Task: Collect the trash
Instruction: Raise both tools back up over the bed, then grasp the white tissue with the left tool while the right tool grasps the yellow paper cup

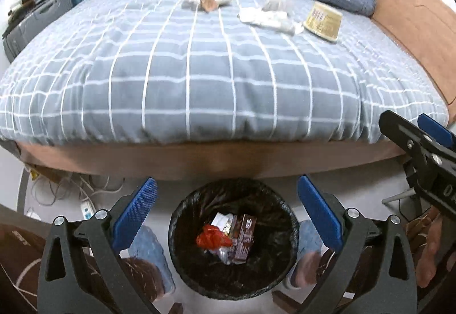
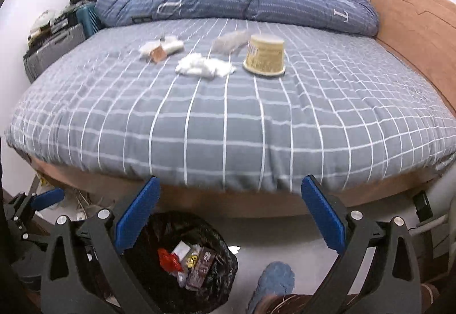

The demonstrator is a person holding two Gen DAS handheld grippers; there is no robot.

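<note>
Both the left gripper point(image 1: 226, 210) and right gripper point(image 2: 229, 210) gape, released and empty, above the black-lined round bin point(image 1: 182, 251); next, reach squarely for the yellow paper tub point(image 2: 264, 56) near the checked bed's point(image 2: 228, 120) far edge; pinch firmly.

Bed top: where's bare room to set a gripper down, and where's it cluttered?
Free: the wide checked sheet between the foot edge and the trash. Crowded: the far half, with the yellow cup, white tissues, small wrappers, then the folded duvet.
</note>
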